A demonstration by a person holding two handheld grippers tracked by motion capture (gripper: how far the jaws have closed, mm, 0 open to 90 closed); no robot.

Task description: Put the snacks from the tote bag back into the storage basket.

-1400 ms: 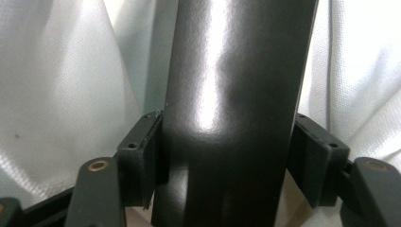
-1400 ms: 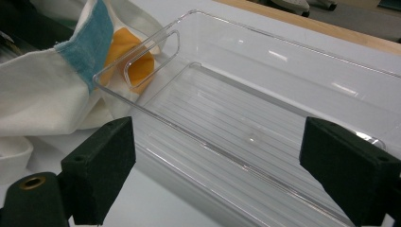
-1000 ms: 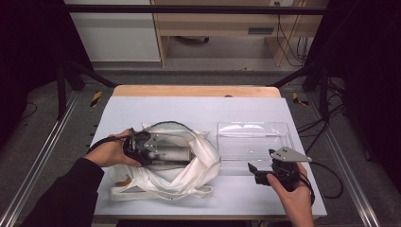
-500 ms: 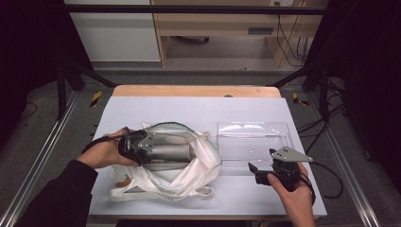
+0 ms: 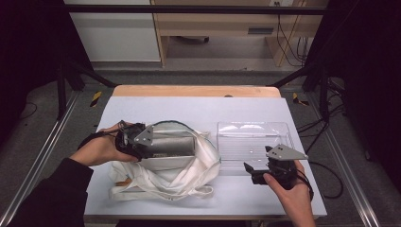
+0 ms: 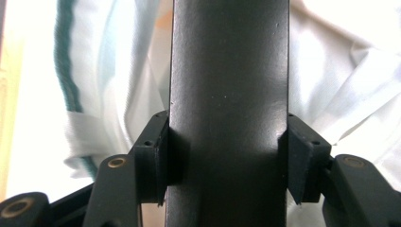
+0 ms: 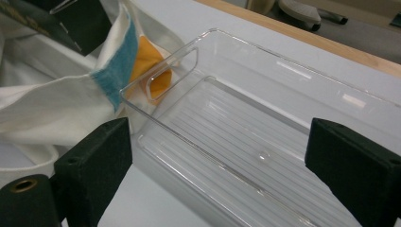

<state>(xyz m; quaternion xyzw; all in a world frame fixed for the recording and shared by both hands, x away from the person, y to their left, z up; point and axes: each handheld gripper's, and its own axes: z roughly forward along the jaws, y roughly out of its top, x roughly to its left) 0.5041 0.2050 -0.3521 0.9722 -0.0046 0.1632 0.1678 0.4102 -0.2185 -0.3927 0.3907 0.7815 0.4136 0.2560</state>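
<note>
Cylinder (image 5: 172, 144), dark grey metal, lies sideways in the mouth of a white cloth bag (image 5: 165, 172) on the left half of the table (image 5: 189, 111). Left hand-held gripper (image 5: 142, 142) clamps it: in the left gripper view both pads (image 6: 158, 158) press flat against the cylinder's (image 6: 229, 113) sides, jaws about half spread, the dark body running straight up between them. White bag fabric (image 6: 340, 71) with a green stripe sits behind it. The person's left hand (image 5: 99, 149) holds that gripper from the left, sleeve coming in at the bottom left corner. Bag is rumpled, straps trailing toward the near table edge, teal trim along the rim.

Clear plastic tray (image 5: 255, 142) sits just right of the bag, touching or nearly touching its cloth; can't tell which from the high view. In the right gripper view the bag's (image 7: 52, 109) teal-edged rim presses against the tray's (image 7: 246, 137) handle-slot end, something orange showing through the slot. Tray holds nothing, ribbed floor.

Right hand-held gripper (image 5: 255, 172) is near the tray's near edge, low over the table, held by the right hand (image 5: 288, 187). Its jaws stand wide apart, nothing between them, pointed at the tray. Grey three-cornered plate on top of each gripper.
</note>
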